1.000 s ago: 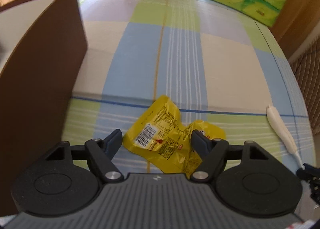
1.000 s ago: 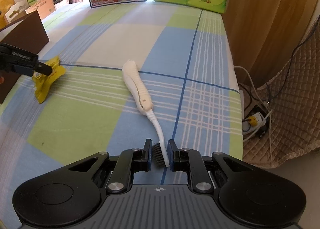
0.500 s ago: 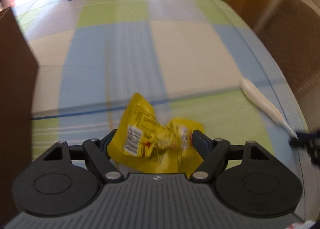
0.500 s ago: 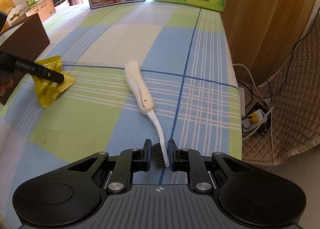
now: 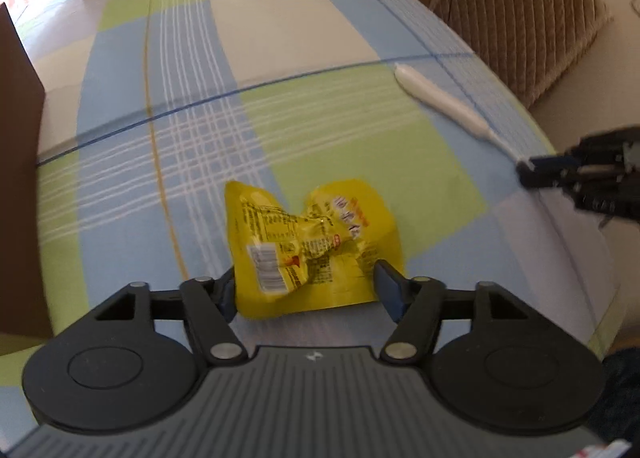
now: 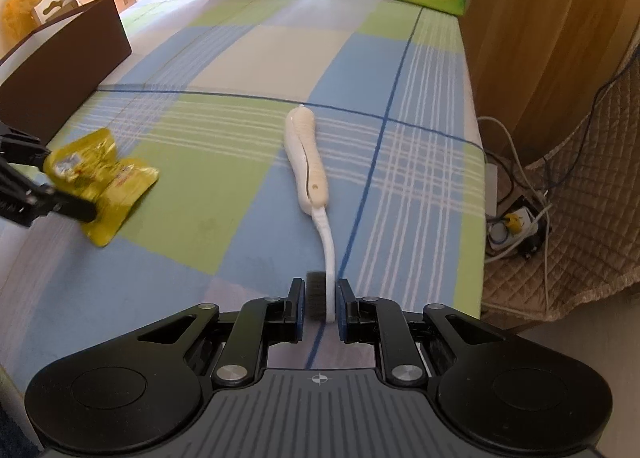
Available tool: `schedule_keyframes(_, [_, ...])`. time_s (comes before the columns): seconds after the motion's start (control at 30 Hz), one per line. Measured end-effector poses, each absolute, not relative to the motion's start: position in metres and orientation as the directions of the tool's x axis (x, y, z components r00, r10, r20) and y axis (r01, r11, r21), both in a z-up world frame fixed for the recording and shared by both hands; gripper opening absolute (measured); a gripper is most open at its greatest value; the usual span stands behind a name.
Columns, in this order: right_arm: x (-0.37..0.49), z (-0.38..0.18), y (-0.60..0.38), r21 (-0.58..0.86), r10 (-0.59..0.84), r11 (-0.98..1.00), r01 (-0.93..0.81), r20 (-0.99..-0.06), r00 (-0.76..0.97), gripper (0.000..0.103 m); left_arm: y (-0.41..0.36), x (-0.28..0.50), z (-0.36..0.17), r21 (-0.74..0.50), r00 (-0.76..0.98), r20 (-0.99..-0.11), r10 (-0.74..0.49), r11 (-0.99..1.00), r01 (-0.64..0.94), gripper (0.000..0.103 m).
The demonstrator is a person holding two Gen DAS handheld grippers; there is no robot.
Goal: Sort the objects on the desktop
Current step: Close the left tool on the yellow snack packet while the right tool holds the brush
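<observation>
The left gripper (image 5: pixel 306 288) sits at the 6 o'clock edge of its own wrist view with its jaws spread wide, one on each side of a crumpled yellow snack packet (image 5: pixel 312 246) that lies on a checked blue, green and cream tablecloth (image 5: pixel 280 17). The pads look close to the packet's edges, but whether they touch it cannot be told. The packet appears light, thin and crinkly, so it would likely fold or slide under pressure; the bunched, creased middle looks like the safest place to pinch it. The right gripper (image 6: pixel 319 308), low in its own view at 6 o'clock, has its jaws nearly together around the bristle head of a white long-handled brush (image 6: pixel 306 153). The pads look just beside the head, yet a firm clamp cannot be confirmed. The brush lies flat on the cloth, its thick handle pointing away toward 12 o'clock. It looks stiff, hard and fairly light; the thin neck by the bristles might twist in a grip, so the fat handle seems the steadier hold. A brown open box (image 6: pixel 64 57) stands at 10 o'clock in the right view, well apart from the brush and near the packet, and is probably where sorted things go.
</observation>
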State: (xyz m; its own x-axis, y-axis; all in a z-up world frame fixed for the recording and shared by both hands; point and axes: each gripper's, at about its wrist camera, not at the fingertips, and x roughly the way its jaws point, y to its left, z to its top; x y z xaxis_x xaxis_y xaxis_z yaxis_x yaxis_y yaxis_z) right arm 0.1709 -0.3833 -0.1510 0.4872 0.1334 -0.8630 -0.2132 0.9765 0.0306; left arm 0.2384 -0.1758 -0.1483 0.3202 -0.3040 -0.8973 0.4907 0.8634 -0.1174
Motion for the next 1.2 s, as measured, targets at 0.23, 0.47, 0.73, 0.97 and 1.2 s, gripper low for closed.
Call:
schedule_keyframes(0.23, [0.158,-0.149,-0.390,0.032,0.124,0.981,-0.191,-0.861,0.492,0.016,-0.160,0.249,-0.149,-0.219,0.287,-0.889,-0.357,0.882,0.417,0.082])
schedule_keyframes(0.47, [0.158,-0.149,-0.394,0.026,0.088,0.991,-0.127,-0.859,0.504,0.041,-0.194,0.246,-0.154,-0.120,0.375,-0.873,-0.311,0.883,0.454,0.072])
schedule_keyframes(0.73, [0.159,-0.144,-0.404,0.024,0.072,0.995,-0.097,-0.846,0.528,0.041,-0.191,0.243,-0.149,-0.197,0.372,-0.849,-0.374,0.879,0.435,0.028])
schedule_keyframes(0.97, [0.162,-0.142,-0.401,0.030,0.093,0.992,-0.124,-0.831,0.549,0.041,-0.166,0.234,-0.135,-0.255,0.411,-0.823,-0.392,0.901,0.350,0.016])
schedule_keyframes(1.2, [0.183,-0.143,-0.387,0.027,0.130,0.983,-0.184,-0.805,0.579,0.041,-0.141,0.228,-0.124,-0.219,0.462,-0.825,-0.326,0.937,0.271,0.014])
